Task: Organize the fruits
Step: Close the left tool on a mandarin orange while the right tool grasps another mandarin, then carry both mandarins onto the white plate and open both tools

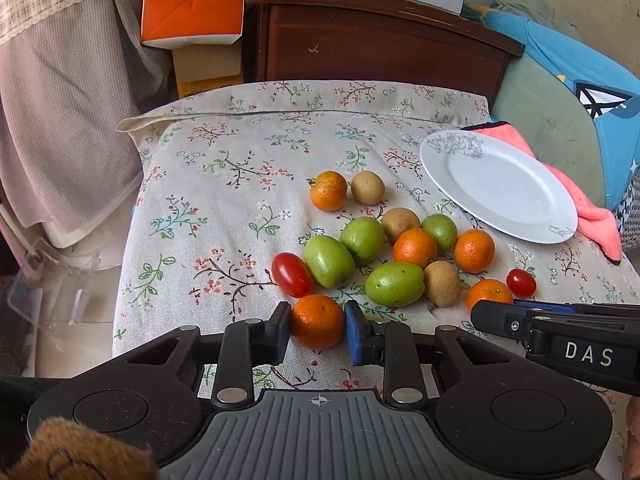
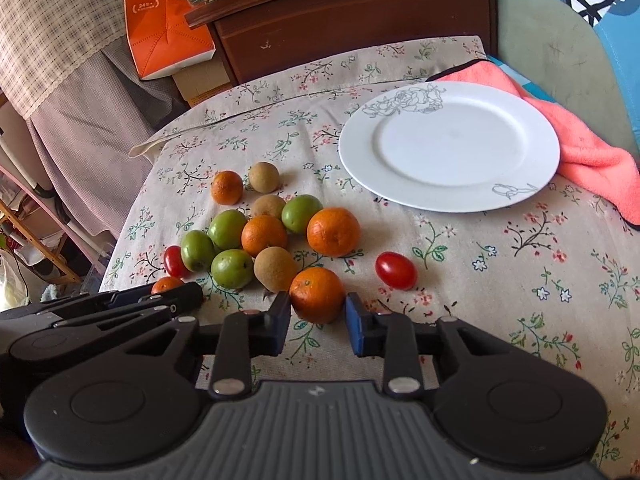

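Two hand-held black two-finger grippers work a scatter of small fruit on a cream cloth printed with flowers and twigs (image 1: 224,148), which covers a table in a cluttered room. The left gripper (image 1: 317,326) has its black and blue pads pressed against a round orange mandarin (image 1: 317,321) at the near left edge of the pile, pinching it from both sides. The right gripper (image 2: 318,320) stands with its pads around a second orange mandarin (image 2: 317,294) at the near right edge; its left pad touches the fruit, while whether the blue right pad presses on it cannot be told. Counted across both views, the cloth carries five orange mandarins in all, four smooth green plum-shaped fruits (image 1: 328,261), four dull tan-brown round fruits (image 1: 442,283) and two glossy red cherry tomatoes, one (image 1: 292,274) at the left of the heap and one (image 2: 396,270) lying apart on the right. One mandarin and one tan fruit sit as a pair just behind the main cluster. A round white china plate with a grey line-drawn flower on its rim (image 2: 532,184) lies beyond the fruit to the right, bare of fruit, its far edge resting on a coral-pink towel (image 2: 592,156). A dark brown wooden cabinet (image 1: 380,48) and an orange carton (image 1: 188,4) stand behind the table.
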Motion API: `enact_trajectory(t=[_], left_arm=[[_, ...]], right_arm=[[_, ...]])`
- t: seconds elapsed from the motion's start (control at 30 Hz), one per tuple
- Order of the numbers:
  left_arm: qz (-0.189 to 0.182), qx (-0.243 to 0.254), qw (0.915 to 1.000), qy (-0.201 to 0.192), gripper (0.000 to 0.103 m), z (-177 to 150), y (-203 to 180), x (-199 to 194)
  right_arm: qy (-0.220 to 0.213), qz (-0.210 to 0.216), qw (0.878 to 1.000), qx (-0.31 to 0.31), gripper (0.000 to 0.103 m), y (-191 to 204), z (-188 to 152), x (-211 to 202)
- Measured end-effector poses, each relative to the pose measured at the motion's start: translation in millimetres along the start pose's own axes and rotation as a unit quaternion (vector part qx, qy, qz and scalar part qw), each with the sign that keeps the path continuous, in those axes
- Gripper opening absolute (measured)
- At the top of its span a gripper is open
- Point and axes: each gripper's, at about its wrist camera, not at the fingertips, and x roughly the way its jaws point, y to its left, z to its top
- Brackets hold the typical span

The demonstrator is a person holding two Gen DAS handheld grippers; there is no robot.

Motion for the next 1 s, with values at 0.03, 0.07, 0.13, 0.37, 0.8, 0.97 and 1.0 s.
enact_trajectory(t=[0.03, 0.07, 0.13, 0.37, 0.8, 0.97, 1.0], left_arm=[[-0.003, -0.002, 1.0000, -0.001, 0.026, 0, 0, -1], [-0.006, -0.004, 1.0000, -0.001, 0.026, 0, 0, -2], [-0.011, -0.008, 0.9999, -0.004, 0.026, 1, 1, -5], [-0.019, -0.005, 0.9996, -0.020, 0.026, 7, -5, -14], [-0.073, 0.016, 0.9967, -0.032, 0.026, 53, -30, -5], [-0.099, 0.027, 0.9943, -0.026, 0.026, 72, -47, 12], [-0.104, 0.030, 0.9938, -0.025, 0.026, 75, -51, 16]], right_arm=[[-0.001, -0.001, 1.000, 0.002, 0.029, -1, 0, -1], [-0.004, -0.002, 1.000, 0.004, 0.029, -1, 1, -2], [-0.007, -0.002, 1.000, 0.006, 0.029, -2, 2, -5], [-0.023, 0.004, 1.000, 0.003, 0.029, -3, 8, -18], [-0.050, -0.010, 0.999, -0.005, 0.029, -45, 66, -43], [-0.036, -0.018, 0.999, 0.016, 0.029, -74, 83, -31], [-0.031, -0.019, 0.999, 0.028, 0.030, -80, 84, -27]])
